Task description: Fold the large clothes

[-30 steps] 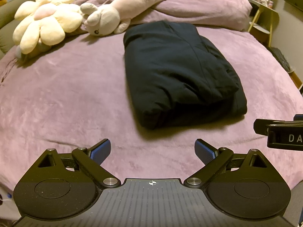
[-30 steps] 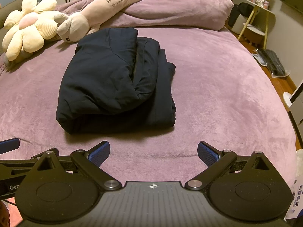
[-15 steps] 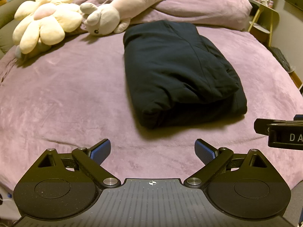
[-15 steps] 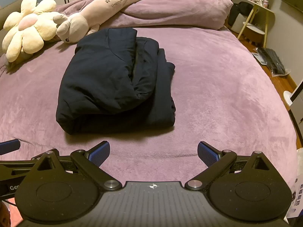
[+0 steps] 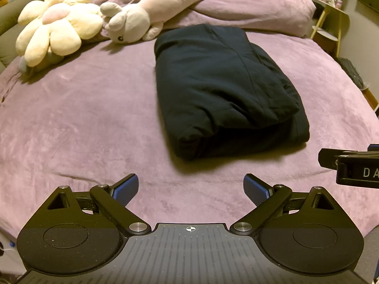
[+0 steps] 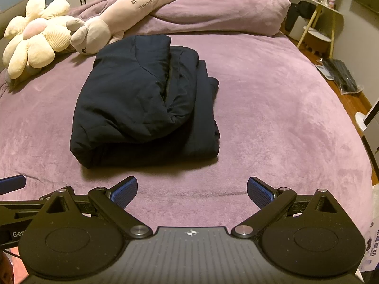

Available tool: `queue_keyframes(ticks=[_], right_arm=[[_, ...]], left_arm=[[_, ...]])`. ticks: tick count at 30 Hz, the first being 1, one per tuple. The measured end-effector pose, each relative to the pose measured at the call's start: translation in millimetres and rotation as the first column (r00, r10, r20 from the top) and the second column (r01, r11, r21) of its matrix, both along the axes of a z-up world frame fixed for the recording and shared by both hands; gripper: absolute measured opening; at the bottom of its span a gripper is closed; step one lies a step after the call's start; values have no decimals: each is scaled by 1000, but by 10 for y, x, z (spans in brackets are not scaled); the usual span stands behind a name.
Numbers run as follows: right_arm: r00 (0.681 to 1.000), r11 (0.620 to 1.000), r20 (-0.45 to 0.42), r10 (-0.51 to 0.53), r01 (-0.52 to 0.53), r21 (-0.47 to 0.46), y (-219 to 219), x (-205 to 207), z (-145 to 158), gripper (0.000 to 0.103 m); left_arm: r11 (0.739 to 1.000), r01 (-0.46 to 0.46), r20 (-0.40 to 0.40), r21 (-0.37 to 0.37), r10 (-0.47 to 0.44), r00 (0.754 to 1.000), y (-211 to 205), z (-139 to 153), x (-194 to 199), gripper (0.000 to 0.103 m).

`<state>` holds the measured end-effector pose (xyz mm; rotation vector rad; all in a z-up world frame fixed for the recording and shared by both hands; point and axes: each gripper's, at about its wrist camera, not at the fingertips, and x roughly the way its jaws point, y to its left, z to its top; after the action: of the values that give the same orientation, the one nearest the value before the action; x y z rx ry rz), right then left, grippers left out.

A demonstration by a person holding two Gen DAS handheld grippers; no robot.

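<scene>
We hold both tools low over the near edge of the bed, side by side and pointing toward the headboard. Our left gripper (image 5: 190,187) has its blue-padded fingers (image 5: 125,188) spread wide with nothing between them, and our right gripper (image 6: 191,189) is splayed the same way, also empty. Neither touches the cloth; both hang above bare purple bedspread (image 5: 78,118), a little short of the garment. In the left wrist view the side of our right tool pokes in at the right edge, showing the white letters "DA" before the frame cuts them off; in the right wrist view our left tool shows at the lower left with "Gen" readable on its body. The task's thing, a dark navy padded jacket (image 6: 142,104), lies folded into a thick rectangular bundle in the middle of the bed, its upper layer rolled over a flatter layer beneath. It sits ahead of both tools, right of centre from the left one and left of centre from the right one. Behind it, a long pale plush animal (image 6: 132,11) reads "Happy everyday!" under a line of Chinese characters, beside a cream flower-shaped cushion (image 6: 33,42).
</scene>
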<state>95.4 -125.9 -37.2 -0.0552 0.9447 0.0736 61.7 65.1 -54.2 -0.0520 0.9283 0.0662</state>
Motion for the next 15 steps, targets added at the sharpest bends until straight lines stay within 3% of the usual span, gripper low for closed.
queue_keyframes(ticks=[15], right_arm=[[1000,1000,6,0,0,0,-2,-11,-1,99]], left_arm=[[1000,10,-9,-2,-10,1000,-7,-19,24,98]])
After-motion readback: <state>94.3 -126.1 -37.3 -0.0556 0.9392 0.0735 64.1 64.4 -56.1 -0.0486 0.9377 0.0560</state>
